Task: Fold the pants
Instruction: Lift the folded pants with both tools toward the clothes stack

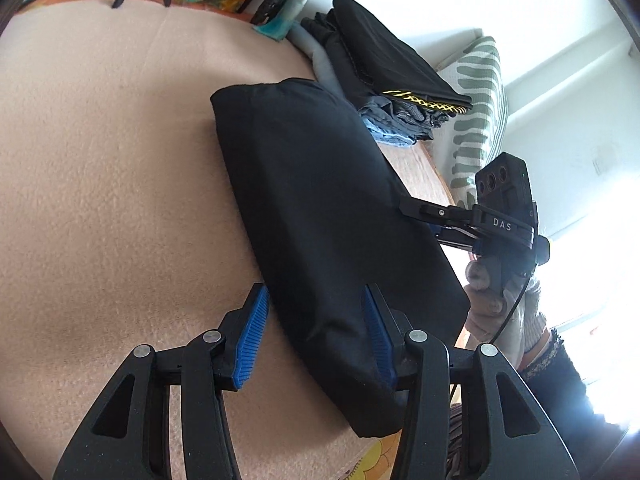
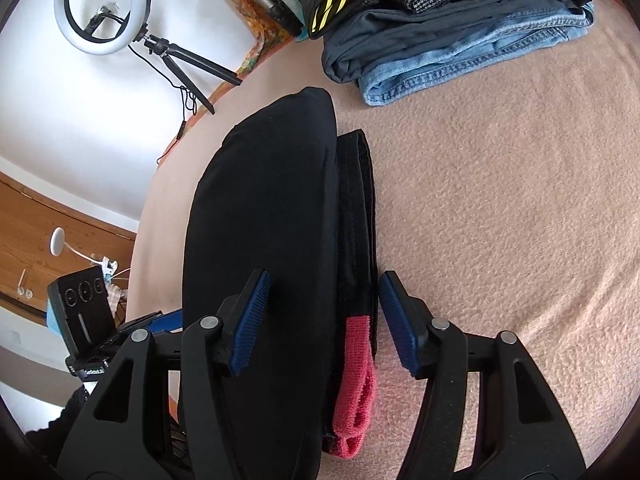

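Note:
Folded black pants (image 1: 328, 216) lie as a long bundle on a tan blanket (image 1: 100, 160). My left gripper (image 1: 316, 312) is open, its blue-padded fingers straddling the near end of the bundle. In the right wrist view the same pants (image 2: 264, 240) show a red waistband (image 2: 356, 384) at the near end. My right gripper (image 2: 324, 292) is open, its fingers on either side of the bundle. The right gripper also shows in the left wrist view (image 1: 424, 216) at the pants' right edge.
A stack of folded clothes (image 2: 440, 20), jeans among them, sits at the far side of the blanket (image 2: 500, 220). A ring light on a tripod (image 2: 108, 8) stands at the back left. A striped cushion (image 1: 476, 120) lies past the wooden bed edge (image 1: 416, 168).

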A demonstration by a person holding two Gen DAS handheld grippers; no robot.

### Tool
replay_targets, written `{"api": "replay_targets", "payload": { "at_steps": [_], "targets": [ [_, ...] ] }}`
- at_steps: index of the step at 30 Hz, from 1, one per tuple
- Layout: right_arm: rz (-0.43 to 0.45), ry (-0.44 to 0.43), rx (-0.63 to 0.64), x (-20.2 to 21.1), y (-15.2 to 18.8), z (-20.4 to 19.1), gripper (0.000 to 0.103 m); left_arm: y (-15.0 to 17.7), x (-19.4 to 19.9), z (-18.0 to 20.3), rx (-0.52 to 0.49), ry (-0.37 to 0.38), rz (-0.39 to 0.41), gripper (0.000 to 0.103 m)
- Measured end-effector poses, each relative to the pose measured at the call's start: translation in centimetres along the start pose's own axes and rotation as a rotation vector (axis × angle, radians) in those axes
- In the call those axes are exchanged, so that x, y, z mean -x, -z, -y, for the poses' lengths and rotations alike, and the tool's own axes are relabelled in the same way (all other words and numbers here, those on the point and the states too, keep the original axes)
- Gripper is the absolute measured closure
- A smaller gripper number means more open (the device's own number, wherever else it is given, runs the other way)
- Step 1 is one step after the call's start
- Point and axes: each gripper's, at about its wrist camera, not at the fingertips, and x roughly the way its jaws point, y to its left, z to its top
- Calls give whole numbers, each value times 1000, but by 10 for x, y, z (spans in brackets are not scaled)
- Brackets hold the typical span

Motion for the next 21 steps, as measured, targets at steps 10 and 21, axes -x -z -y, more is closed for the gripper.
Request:
{"api": "replay_targets", "payload": {
  "at_steps": [10, 21],
  "targets": [
    [-2, -205, -66, -3, 2, 23, 51, -4, -13, -9, 51, 69, 26, 57],
    [10, -185, -70, -2, 7, 13, 79, -9, -23, -1, 16, 36, 27, 76]
  ]
}}
